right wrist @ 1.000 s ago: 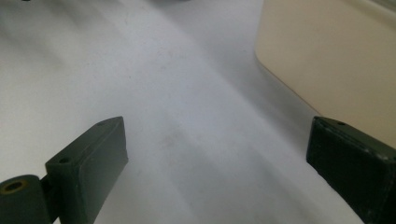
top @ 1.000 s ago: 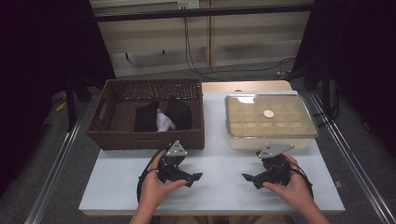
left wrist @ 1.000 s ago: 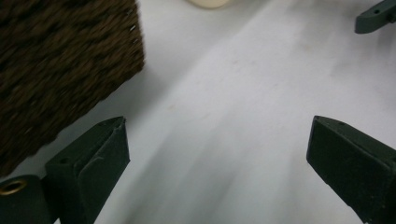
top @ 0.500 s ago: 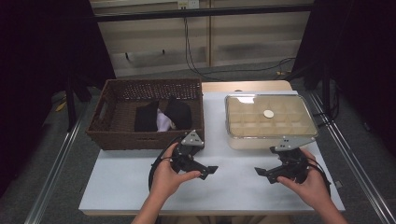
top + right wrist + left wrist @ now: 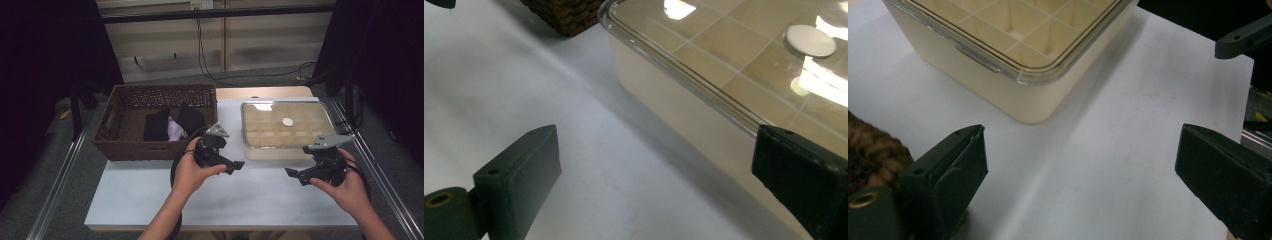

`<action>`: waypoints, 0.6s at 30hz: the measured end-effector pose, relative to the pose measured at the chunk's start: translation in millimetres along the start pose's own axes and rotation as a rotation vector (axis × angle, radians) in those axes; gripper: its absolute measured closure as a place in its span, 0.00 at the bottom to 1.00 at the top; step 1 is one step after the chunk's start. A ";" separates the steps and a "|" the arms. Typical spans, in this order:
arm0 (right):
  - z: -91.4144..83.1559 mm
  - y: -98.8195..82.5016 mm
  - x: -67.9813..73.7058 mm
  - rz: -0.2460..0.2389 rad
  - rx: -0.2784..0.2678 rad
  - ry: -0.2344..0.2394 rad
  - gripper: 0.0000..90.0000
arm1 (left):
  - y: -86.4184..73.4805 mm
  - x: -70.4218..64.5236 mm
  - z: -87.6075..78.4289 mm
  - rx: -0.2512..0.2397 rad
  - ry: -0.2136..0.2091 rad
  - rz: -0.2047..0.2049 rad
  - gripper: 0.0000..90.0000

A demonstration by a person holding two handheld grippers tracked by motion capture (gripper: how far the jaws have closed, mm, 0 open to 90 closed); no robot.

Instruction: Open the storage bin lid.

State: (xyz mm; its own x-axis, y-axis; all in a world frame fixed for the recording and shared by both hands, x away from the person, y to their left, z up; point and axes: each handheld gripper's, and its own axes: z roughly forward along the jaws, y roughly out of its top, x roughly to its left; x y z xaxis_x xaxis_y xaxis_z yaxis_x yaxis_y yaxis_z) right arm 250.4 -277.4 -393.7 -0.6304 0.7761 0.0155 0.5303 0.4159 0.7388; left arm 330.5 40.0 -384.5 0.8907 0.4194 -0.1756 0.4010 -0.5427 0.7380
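Sitting at the right rear of the white table (image 5: 150,200), the cream compartment box (image 5: 287,131) wears its clear lid (image 5: 270,107); the left gripper (image 5: 235,166) hovers just beside its near-left corner, jaws wide apart, holding nothing; the right gripper (image 5: 295,175) hangs before its front, likewise gaping and empty; a wicker basket (image 5: 115,145) stands left.

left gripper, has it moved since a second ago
Yes. The left gripper has shifted right and slightly away from the person, from below the wicker basket's right end toward the lidded cream box.
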 end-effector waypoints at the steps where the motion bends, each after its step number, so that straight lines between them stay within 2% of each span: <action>1: -1.6 0.7 -5.9 0.008 0.004 -0.014 0.05 | 6.4 1.7 1.9 0.003 -0.002 -0.004 0.07; 4: -2.8 1.3 -12.1 0.020 0.003 -0.024 0.05 | 12.9 2.7 4.4 -0.003 -0.005 -0.003 0.07; 5: -4.3 3.2 -18.3 0.024 0.008 -0.045 0.05 | 16.2 3.7 4.6 -0.005 -0.003 -0.006 0.07; 9: -6.3 7.8 -26.7 0.039 0.012 -0.073 0.05 | 28.4 7.9 9.0 -0.020 -0.004 -0.009 0.08; 12: -5.1 11.7 -35.8 0.051 0.010 -0.087 0.05 | 35.2 12.5 15.1 -0.008 -0.001 -0.017 0.08; 13: -2.4 13.0 -42.1 0.055 0.016 -0.107 0.05 | 37.7 16.5 19.9 -0.002 0.000 -0.027 0.08; 18: 2.0 14.8 -54.7 0.071 0.023 -0.139 0.05 | 41.0 26.0 28.1 -0.003 0.005 -0.046 0.08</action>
State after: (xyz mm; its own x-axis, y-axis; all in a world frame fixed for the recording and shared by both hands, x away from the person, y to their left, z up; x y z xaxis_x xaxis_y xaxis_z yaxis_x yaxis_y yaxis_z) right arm 293.9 -312.8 -385.0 -0.5074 0.8613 -0.0276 0.5847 0.3676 0.7232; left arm 376.1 8.2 -377.1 0.8700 0.4476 -0.2066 0.4413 -0.5202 0.7312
